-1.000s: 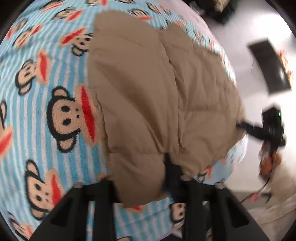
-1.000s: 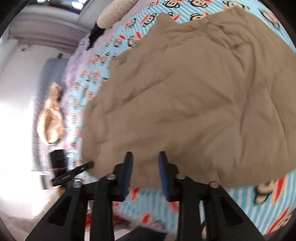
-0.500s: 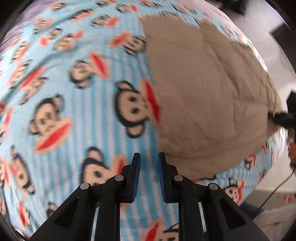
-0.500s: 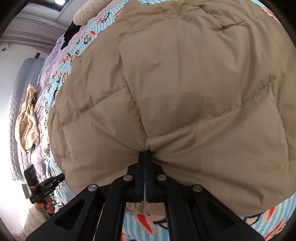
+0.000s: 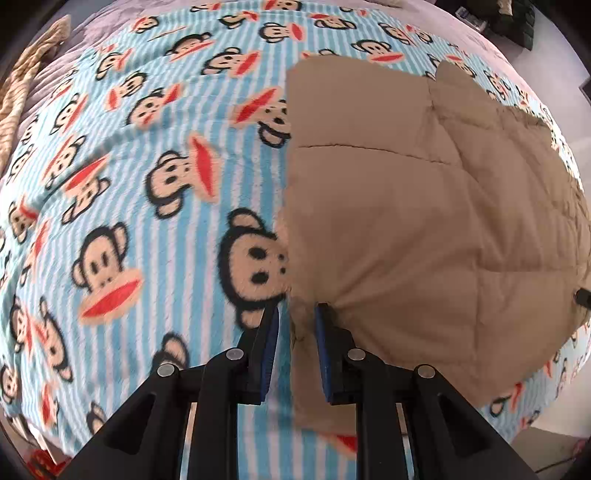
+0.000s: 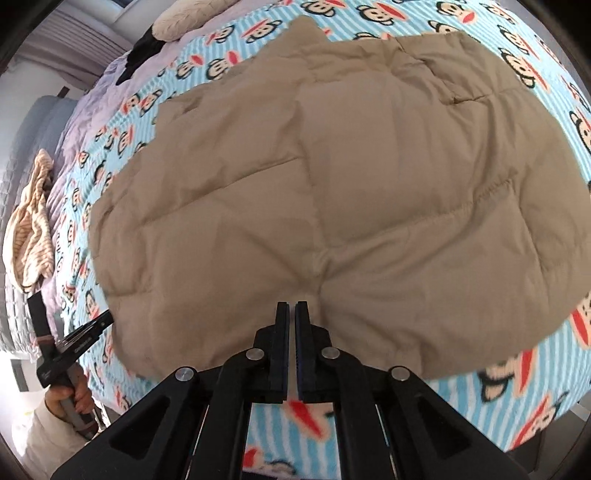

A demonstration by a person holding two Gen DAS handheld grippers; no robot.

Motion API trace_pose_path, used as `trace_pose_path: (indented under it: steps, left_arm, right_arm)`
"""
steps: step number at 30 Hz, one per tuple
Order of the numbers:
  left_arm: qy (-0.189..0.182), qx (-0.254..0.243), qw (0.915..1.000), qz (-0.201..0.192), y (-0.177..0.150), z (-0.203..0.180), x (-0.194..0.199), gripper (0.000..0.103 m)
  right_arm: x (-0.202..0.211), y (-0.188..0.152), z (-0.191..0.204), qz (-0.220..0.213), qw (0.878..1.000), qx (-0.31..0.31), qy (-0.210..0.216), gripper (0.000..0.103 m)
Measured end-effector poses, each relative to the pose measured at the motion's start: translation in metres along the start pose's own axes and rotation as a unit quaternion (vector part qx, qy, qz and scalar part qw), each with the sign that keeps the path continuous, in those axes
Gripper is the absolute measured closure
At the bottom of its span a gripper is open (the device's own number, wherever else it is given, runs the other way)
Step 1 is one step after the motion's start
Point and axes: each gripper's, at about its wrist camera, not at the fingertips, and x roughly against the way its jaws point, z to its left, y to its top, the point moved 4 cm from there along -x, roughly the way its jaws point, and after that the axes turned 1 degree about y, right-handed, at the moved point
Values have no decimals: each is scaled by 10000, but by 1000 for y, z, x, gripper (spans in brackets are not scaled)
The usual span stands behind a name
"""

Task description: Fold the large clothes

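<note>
Striped cloth (image 6: 31,221) only right-wrist view

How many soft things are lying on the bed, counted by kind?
Tan quilted garment: 1
Monkey-print blanket: 1
Striped cream cloth: 1
Cream pillow: 1
Dark item beside the pillow, too small to identify: 1
Total: 5
</note>
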Motion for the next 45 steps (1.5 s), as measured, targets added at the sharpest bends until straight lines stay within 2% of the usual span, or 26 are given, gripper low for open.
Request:
trace_pose_path:
  steps: [10,17,18,19,20,21,23,28,30,35,36,37,38,40,42,45]
  left_arm:
    - [117,200,9997,-92,-21,8,59,82]
    - [222,361,9989,-219,-26,-1,78,81]
    - [242,378,9987,-237,-27,-2,80,75]
    - [273,392,9986,-241,-27,-4,80,35]
    - [356,442,9981,-251,-28,-6,83,11]
    - [400,475,9975,-331,-28,-7,85,0]
    - [345,392,9974,-504,-27,-18,92,0]
    - [538,380,9968,-463,-26,-41,92,0]
    - [704,478,9952,-484,-26,-50,95,0]
    - [820,757,9926,-470,-29,-58,96,0]
    - [801,807,9926,-438,-29,-59,95,0]
    - [743,849,9928,-405,-29,-58,94,0]
    - [670,873,9932,-368,-29,-58,92,0]
    - [684,834,9936,-332,-27,-57,89,0]
    - [675,730,9946,-290,-20,-53,83,0]
    - [414,614,9972,-131,-10,-47,74,0]
  right_arm:
    - [16,-31,29,34,9993,-301,229,99]
    - [15,-43,52,275,9991,-100,301,99]
    - [15,-43,54,323,9990,-40,312,99]
    - [15,-43,57,374,9987,44,344,99]
    - [15,-44,58,403,9985,96,355,99]
    - [15,-44,59,432,9983,137,354,99]
    - [18,-43,59,453,9980,217,384,99]
    - [29,-41,50,479,9971,396,436,99]
    - [32,-40,45,498,9969,433,428,99]
    - [37,-37,31,556,9960,553,424,98]
    - [36,-37,30,562,9958,607,378,95]
    - [36,-37,29,559,9959,624,331,78]
    - [36,-36,28,537,9962,620,293,45]
    - [38,-34,30,373,9971,597,294,7]
    - [38,-31,34,266,9972,622,311,7]
    - [30,-25,41,249,9984,441,237,7]
